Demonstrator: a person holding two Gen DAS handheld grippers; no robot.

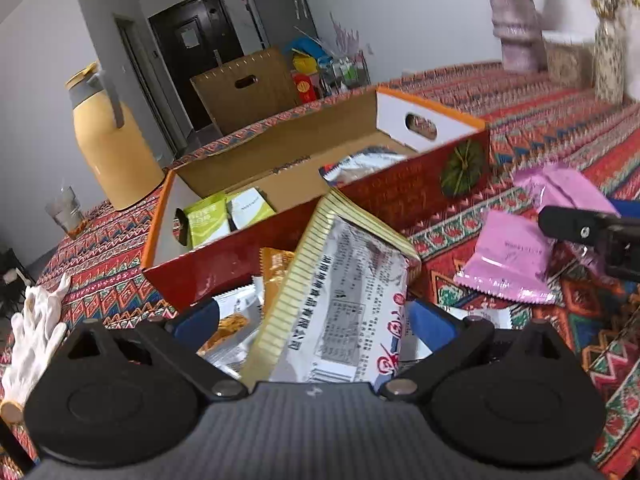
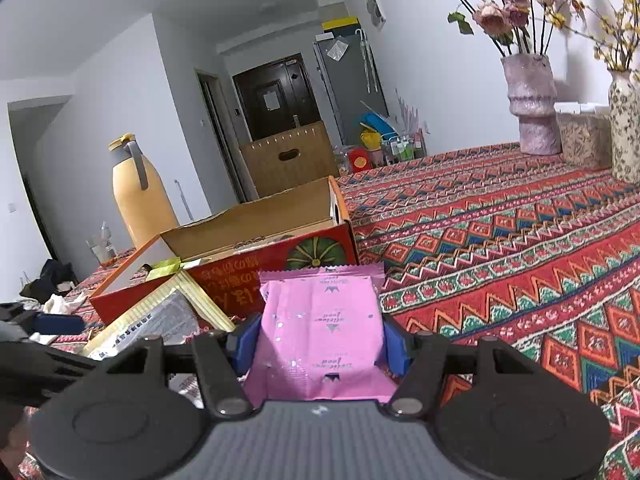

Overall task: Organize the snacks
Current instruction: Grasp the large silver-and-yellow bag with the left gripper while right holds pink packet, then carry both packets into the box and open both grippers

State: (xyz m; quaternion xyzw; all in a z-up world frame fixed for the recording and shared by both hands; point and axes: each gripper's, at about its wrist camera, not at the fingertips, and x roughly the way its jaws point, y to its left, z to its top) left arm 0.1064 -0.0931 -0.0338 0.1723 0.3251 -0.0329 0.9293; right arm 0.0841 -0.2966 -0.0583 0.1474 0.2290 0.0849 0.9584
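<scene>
Left gripper (image 1: 316, 322): in my left wrist view its blue pads (image 1: 430, 322) are clamped on either side of a gold-edged silver packet (image 1: 340, 292), which stands up tilted between them, printed back toward me.

Right gripper (image 2: 320, 340): in my right wrist view its blue fingers (image 2: 394, 344) pinch a pink packet (image 2: 320, 328), held upright with its print upside down.

Under the left gripper: I see an orange packet (image 1: 274, 266) and a silver packet (image 1: 234, 320) with a food picture, lying on the patterned tablecloth (image 1: 560, 128) just in front of the box.

Beside it, to my right: two more pink packets (image 1: 510, 258) lie on the cloth, one partly behind the black tip of the other tool.

Snack box (image 1: 400, 194): red cardboard with a green pumpkin picture, open on top, white end panels with hand holes. It sits just beyond both held packets.

Inside the box: two green packets (image 1: 224, 216) lean at the left end; a silver packet with a red and blue edge (image 1: 360, 164) lies toward the right end.

Left edge of table: white gloves (image 1: 34, 332), then a drinking glass (image 1: 64, 210), then a yellow thermos jug (image 1: 116, 148).

Far right: a pale purple vase (image 2: 532, 104) with dried roses and a speckled vase (image 2: 624, 128).

Beyond the table: a brown carton (image 2: 290, 156), a dark door (image 2: 276, 96).
</scene>
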